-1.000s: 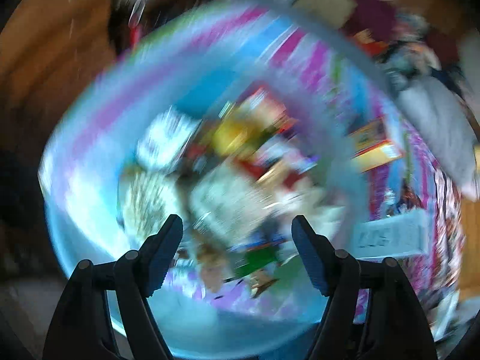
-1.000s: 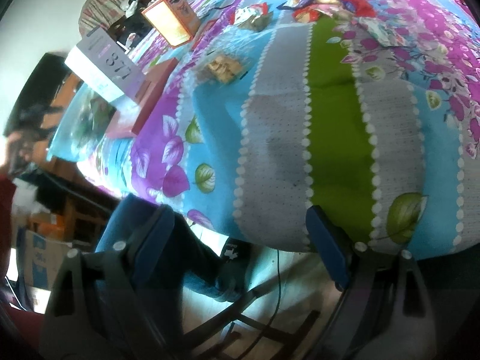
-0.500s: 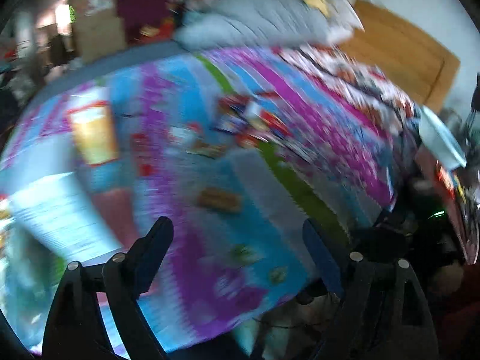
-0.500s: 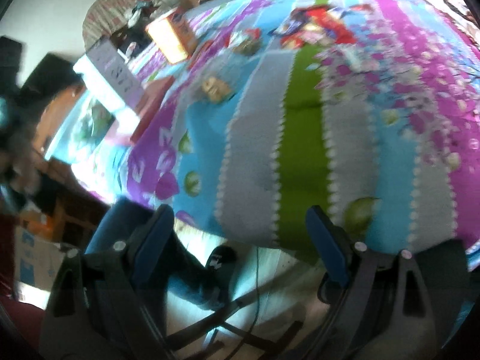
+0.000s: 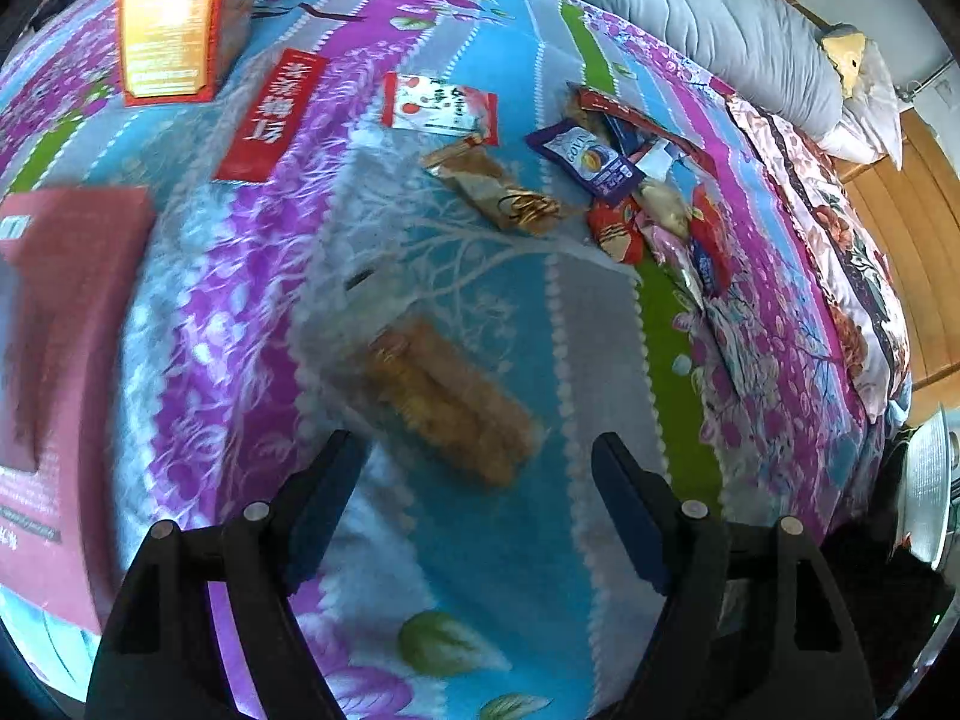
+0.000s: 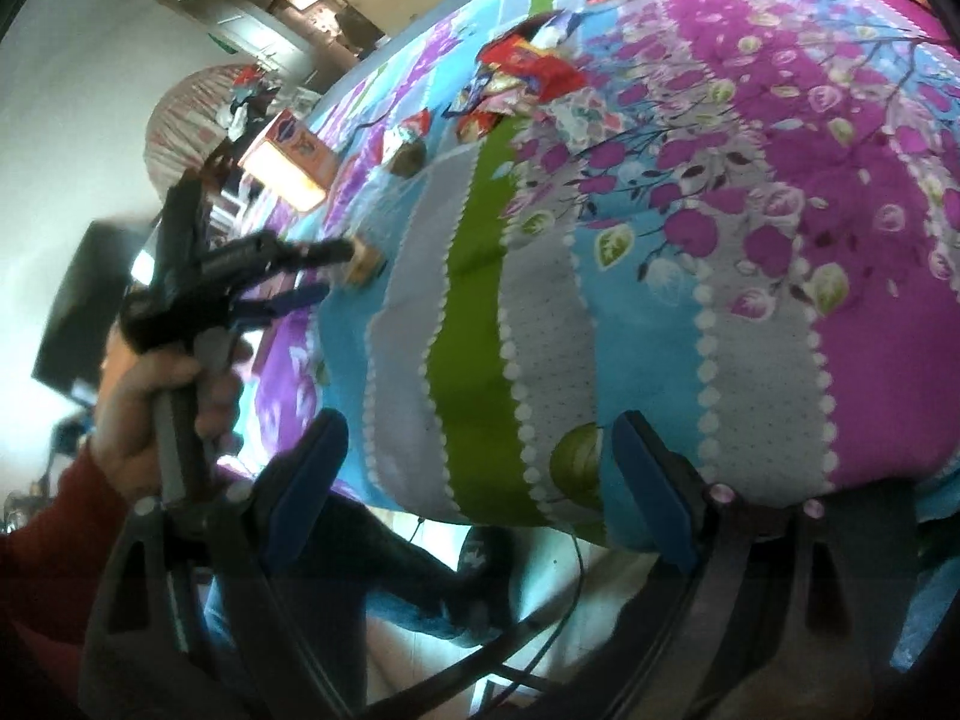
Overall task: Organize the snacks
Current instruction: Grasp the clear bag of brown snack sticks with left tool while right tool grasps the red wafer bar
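My left gripper (image 5: 480, 474) is open and empty, just short of a clear pack of golden biscuits (image 5: 447, 399) lying on the floral bedspread (image 5: 492, 564). Beyond it lie a brown-gold snack pack (image 5: 498, 189), a white-red packet (image 5: 441, 108), a red flat pack (image 5: 273, 114) and a heap of mixed packets (image 5: 648, 192). My right gripper (image 6: 480, 474) is open and empty, off the bed's front edge. In the right wrist view the left gripper (image 6: 327, 273) hovers by the biscuit pack (image 6: 363, 261), with the heap (image 6: 516, 78) farther back.
An orange box (image 5: 174, 12) stands at the far left and a maroon box (image 5: 54, 360) lies at the near left. A grey pillow (image 5: 678, 18) lies at the head of the bed. A wooden wall (image 5: 912, 240) is at the right. Floor and chair legs (image 6: 480, 654) are below the right gripper.
The left gripper swung away from a blue bowl full of snacks to over the bed, ending close to the biscuit pack. The right gripper stayed at the bed edge, shifting slightly right.
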Demonstrator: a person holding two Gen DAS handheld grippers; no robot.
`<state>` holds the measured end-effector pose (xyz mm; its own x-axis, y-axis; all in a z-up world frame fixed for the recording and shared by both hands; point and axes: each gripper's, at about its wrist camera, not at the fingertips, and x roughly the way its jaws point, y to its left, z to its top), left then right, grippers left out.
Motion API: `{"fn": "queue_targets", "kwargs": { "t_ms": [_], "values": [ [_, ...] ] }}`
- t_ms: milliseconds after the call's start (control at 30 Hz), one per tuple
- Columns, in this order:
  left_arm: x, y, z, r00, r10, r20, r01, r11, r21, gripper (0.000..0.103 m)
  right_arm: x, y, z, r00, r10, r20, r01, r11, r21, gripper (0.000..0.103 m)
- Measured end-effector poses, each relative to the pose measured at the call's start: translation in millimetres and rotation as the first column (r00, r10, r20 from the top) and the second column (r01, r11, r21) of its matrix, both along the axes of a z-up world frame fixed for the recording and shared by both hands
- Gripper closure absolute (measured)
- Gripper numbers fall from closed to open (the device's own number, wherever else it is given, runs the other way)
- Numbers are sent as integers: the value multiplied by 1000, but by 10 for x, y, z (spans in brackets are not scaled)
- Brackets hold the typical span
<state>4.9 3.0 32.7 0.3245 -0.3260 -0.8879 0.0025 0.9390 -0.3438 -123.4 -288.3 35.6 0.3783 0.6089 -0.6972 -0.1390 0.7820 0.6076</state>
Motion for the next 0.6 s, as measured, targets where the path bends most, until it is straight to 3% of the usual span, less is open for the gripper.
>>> {"fn": "queue_targets", "kwargs": {
  "t_ms": [133, 167, 200, 267, 300, 500, 600],
  "values": [
    [76, -173, -76, 1000, -1, 7, 1, 998, 57, 23, -12, 0, 1, 1000, -2, 7, 2, 1000, 4, 12],
    [95, -216, -72, 1000, -10, 26, 8, 996, 85, 28, -17, -9, 2, 1000, -9, 8, 9, 1000, 8, 12],
    [108, -257, -79, 999, -27, 43, 21, 993, 118, 48, -22, -20, 5, 1000, -17, 10, 17, 1000, 11, 12],
    [115, -335, -85, 996, -67, 64, 57, 987, 149, 52, -34, -50, 20, 999, -32, 17, 31, 999, 12, 12],
    [91, -353, -66, 993, -93, 78, 80, 984, 159, 61, -37, -67, 26, 999, -37, 21, 37, 999, 13, 12],
    [-37, -300, 39, 983, -138, 124, 113, 975, 190, 64, -32, -79, 110, 996, -45, 76, 45, 999, 4, 12],
    [-66, -266, 105, 979, -147, 140, 118, 973, 197, 65, 159, -69, 187, 993, -21, 120, 24, 999, -27, 13]
  ]
}}
